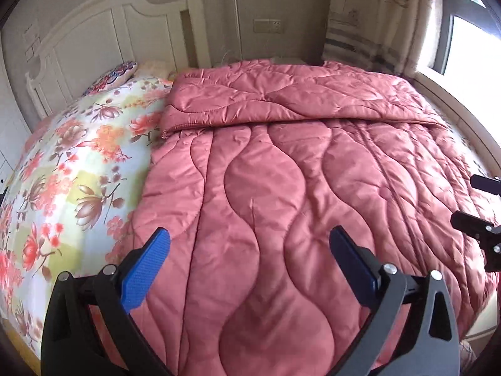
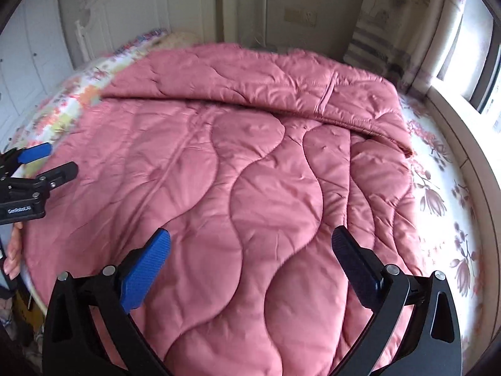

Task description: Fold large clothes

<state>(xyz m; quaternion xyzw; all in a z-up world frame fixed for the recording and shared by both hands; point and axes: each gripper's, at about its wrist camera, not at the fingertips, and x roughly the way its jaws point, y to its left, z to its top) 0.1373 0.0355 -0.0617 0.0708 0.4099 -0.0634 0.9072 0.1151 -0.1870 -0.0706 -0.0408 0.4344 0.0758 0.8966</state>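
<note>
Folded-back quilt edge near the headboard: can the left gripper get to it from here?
Probably yes. The left gripper is open over the pink quilt, and only flat quilt lies before the folded edge; whether it is within reach is unclear.

Pink quilted comforter (image 1: 281,194) — wavy stitching, spread flat across the bed, far edge folded back toward the near side.

Left wrist view: low over bed foot, faces headboard (image 1: 94,37), near.
Right wrist view: same heading, window side.
Shared: pink quilt (image 1: 281,163), headboard.
</note>
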